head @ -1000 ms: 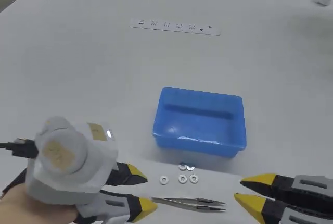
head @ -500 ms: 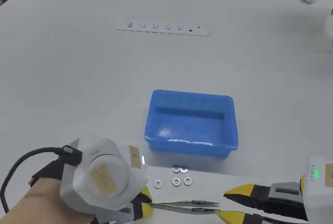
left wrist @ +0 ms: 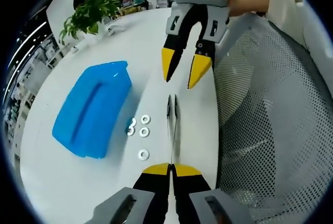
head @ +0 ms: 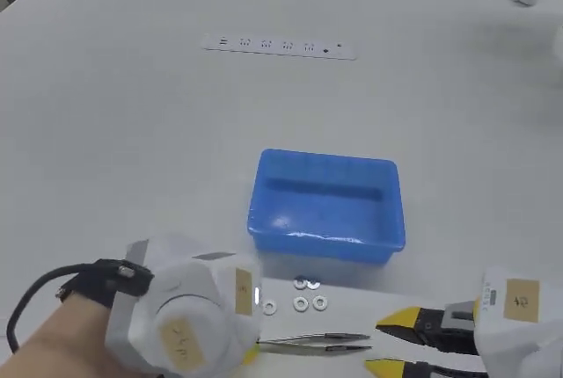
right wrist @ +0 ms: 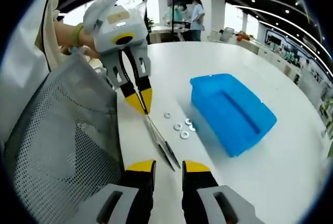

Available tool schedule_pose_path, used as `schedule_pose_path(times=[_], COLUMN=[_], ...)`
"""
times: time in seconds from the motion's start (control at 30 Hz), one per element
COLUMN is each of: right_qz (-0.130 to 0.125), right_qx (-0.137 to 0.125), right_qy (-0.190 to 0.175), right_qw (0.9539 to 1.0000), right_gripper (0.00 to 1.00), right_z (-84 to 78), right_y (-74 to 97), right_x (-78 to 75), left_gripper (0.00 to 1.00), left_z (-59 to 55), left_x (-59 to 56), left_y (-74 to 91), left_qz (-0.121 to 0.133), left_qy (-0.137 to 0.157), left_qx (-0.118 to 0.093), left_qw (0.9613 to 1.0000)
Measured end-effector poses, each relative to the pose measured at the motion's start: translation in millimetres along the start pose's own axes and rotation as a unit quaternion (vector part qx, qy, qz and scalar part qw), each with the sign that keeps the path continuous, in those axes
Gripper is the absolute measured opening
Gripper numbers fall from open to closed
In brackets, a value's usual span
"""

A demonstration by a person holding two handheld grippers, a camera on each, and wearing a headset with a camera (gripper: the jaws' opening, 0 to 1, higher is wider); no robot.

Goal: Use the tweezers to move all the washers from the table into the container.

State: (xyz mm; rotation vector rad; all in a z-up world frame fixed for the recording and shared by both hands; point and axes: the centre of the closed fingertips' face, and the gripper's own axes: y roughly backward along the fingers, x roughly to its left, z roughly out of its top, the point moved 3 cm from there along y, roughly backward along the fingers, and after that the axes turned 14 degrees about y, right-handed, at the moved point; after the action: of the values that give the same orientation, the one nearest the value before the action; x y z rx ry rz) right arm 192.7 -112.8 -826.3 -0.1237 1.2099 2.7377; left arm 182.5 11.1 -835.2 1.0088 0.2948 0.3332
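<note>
Nothing here can be read. The left gripper (right wrist: 142,104) carries a tan sticker (head: 244,291) on the side of its housing and a second sticker (head: 180,343) on its round end. Both bear faint dark marks, too small to make out. The right gripper (head: 374,343) has a like sticker (head: 522,301), its mark also illegible. The white strip (head: 280,47) far up the table shows small dark marks, too blurred to tell as writing.
</note>
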Motion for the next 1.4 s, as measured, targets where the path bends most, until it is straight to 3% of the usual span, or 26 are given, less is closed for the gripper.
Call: schedule_pose_path(times=[0.23,0.43,0.73,0.93,1.13,1.27,1.4], right_qz=[0.012,0.026,0.037,0.042,0.064,0.064,0.056], right_qx=[-0.012,-0.017,-0.028,-0.028,-0.031,-0.053,-0.073], right_qy=[0.012,0.033,0.058,0.073,0.094,0.100,0.102], right_qw=[0.9998,0.9990,0.9972,0.9961,0.9931,0.9916,0.9906], right_gripper=[0.16,0.15,0.13,0.12,0.07,0.06,0.06], right_z=[9.9,18.1,27.1,29.0,33.7,50.5,68.3], right_y=[-8.0,-13.4,-15.4,-16.4,-19.8,-25.3,-33.7], right_x=[13.2,19.1,24.5,24.2,28.0,22.0,13.0], left_gripper=[0.00,0.00,0.00,0.00,0.00,0.00,0.00], left_z=[12.6,26.2,56.8,65.5,65.0,69.8,71.1], left_x=[-16.4,-24.9,-41.3,-49.6,-49.6,-47.3,-33.5], left_y=[32.2,48.6,54.0,53.6,55.7,67.4,77.9], left_qz=[0.006,0.006,-0.006,-0.014,-0.011,-0.013,0.014], left_qy=[0.005,-0.006,-0.021,-0.043,-0.061,-0.049,-0.059], left_qx=[-0.027,-0.039,-0.063,-0.068,-0.064,-0.068,-0.058], left_qw=[0.9996,0.9992,0.9978,0.9967,0.9961,0.9964,0.9965])
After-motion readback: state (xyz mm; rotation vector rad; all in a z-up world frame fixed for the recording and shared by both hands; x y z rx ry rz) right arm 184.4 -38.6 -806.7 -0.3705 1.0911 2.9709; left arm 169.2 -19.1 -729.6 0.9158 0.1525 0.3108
